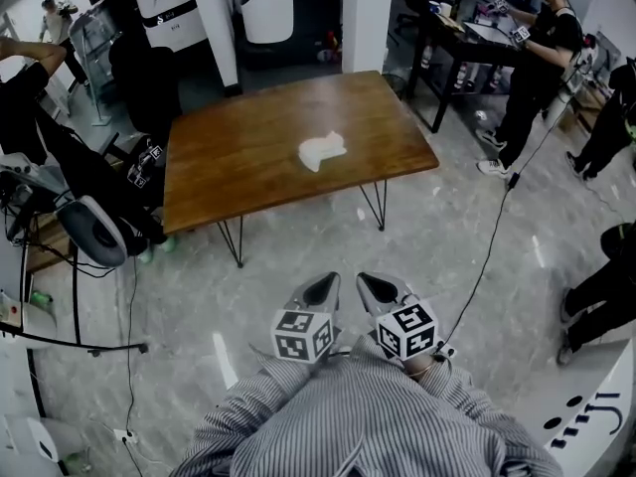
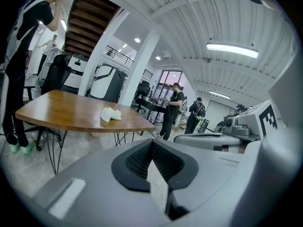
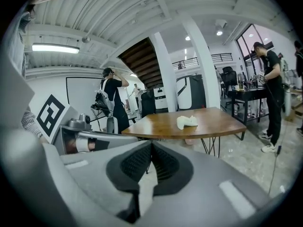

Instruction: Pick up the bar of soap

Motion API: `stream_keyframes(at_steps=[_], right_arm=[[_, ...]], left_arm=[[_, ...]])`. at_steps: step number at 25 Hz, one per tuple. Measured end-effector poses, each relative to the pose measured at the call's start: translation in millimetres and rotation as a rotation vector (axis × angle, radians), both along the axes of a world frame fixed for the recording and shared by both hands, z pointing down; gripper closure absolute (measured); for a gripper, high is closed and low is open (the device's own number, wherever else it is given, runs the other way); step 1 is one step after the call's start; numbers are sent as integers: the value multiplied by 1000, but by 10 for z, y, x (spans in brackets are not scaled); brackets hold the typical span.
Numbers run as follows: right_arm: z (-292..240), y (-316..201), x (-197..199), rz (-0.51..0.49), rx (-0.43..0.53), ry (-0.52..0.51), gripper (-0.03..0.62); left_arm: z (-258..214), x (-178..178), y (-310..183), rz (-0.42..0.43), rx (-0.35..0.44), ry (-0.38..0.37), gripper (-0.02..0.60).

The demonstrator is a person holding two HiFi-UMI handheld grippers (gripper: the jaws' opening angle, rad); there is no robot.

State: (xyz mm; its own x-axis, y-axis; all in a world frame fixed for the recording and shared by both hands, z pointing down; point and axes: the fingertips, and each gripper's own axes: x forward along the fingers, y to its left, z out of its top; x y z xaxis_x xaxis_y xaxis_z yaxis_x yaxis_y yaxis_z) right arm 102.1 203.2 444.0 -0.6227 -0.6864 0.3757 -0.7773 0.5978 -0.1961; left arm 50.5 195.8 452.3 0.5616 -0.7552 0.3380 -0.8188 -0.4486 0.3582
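The pick-up seems not yet begun: the soap (image 1: 322, 150) lies mid-table (image 1: 229, 167), upper centre of the head view; the left gripper (image 1: 326, 284) and right gripper (image 1: 370, 284), low centre, have jaws pressed together, empty; next comes approaching and opening one.

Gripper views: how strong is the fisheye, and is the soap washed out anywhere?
Left gripper view: heavy fisheye, dark rounded corners, table edge bows, ceiling strip light blown out. Right gripper view: same warping, column curves. Head view: soap overexposed, featureless white; floor shows soft glare streaks.
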Motion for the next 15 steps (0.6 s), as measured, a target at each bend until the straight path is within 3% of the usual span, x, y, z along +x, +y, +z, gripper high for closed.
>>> stream_keyframes(at_steps=[6,10,15], right_arm=[[101,-223,92,-37,23,-5,591],[221,-398,143,-56,3,10,591],[284,-956,63,-66,19,25,591]], left_arm=[[111,67,-240,-30,15,0,575],[251,69,-420,-54,-28,22,575],[310,-24,-948,-43,-14,7,575]])
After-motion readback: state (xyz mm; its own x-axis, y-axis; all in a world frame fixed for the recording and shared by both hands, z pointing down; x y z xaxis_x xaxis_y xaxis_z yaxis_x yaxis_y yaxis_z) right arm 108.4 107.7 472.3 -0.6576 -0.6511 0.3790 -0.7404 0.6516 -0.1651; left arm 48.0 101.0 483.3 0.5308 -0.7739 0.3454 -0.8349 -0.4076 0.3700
